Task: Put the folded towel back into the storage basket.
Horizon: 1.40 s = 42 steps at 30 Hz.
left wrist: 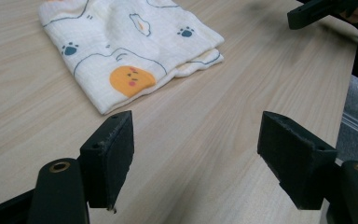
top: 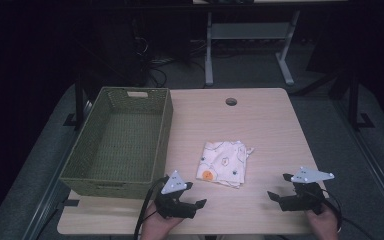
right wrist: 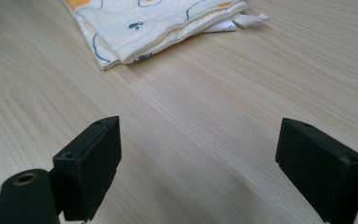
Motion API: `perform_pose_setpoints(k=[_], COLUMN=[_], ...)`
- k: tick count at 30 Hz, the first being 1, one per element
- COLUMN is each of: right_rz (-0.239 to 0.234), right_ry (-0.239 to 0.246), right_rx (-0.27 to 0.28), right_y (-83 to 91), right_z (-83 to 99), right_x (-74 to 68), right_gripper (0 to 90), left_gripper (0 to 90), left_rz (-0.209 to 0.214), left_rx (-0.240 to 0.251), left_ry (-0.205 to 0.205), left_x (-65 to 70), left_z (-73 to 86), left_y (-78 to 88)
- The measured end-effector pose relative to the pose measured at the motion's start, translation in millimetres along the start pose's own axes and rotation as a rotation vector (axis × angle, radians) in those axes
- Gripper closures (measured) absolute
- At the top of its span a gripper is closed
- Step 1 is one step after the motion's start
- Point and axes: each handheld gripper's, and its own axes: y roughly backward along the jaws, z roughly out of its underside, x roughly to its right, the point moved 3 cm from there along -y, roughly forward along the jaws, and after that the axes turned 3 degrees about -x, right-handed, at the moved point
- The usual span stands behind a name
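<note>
A folded cream cloth (top: 223, 162) with orange and blue cartoon prints lies flat on the middle of the wooden table (top: 270, 130). My left gripper (top: 194, 194) rests near the front edge, just left of and below the cloth, jaws wide apart and empty. My right gripper (top: 279, 186) sits to the cloth's right, near the front edge, also open and empty. In the left gripper view the cloth (left wrist: 130, 46) lies ahead of the spread jaws of the left gripper (left wrist: 196, 140). The right gripper view has the cloth (right wrist: 158, 23) farther off, beyond the right gripper (right wrist: 200, 158).
An empty green woven basket (top: 166, 135) stands on the table's left side, close beside the left gripper. A round cable hole (top: 231, 101) sits near the far edge. One jaw of the right gripper (left wrist: 312, 11) shows at the top right of the left gripper view.
</note>
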Motion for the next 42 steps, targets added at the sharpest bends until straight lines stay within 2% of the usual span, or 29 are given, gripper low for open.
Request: perform_pose_setpoints(k=[7, 16, 18, 21, 25, 34, 42], right_rz=[0.005, 0.016, 0.018, 0.018, 0.021, 0.017, 0.015], right_ry=[-0.012, -0.021, -0.022, -0.023, -0.025, -0.021, -0.023], right_rx=[0.001, 0.012, 0.017, 0.024, 0.024, 0.030, 0.034], right_y=[0.0, 1.8, 2.7, 3.2, 3.1, 4.2, 5.1], right_z=[0.5, 1.5, 1.3, 0.9, 0.9, 0.8, 1.3], right_x=[1.9, 4.2, 4.3, 4.0, 3.7, 4.5, 5.7], right_gripper=[13.7, 13.7, 13.7, 13.7, 13.7, 13.7, 13.7], left_gripper=[27.6, 27.6, 27.5, 27.6, 27.5, 27.2, 26.7], left_rz=[-0.006, 0.012, 0.007, 0.021, 0.017, 0.021, 0.011], left_rx=[-0.008, -0.010, -0.020, -0.026, -0.045, -0.088, -0.108], left_ry=[-0.010, -0.017, -0.038, -0.039, -0.054, -0.085, -0.093], left_x=[-0.6, 2.0, 6.3, 9.0, 9.5, 6.8, 3.2], left_z=[0.8, -6.5, -8.0, -10.8, -14.4, -31.1, -45.5], left_y=[0.5, -1.3, -3.1, -6.3, -11.3, -24.4, -36.0])
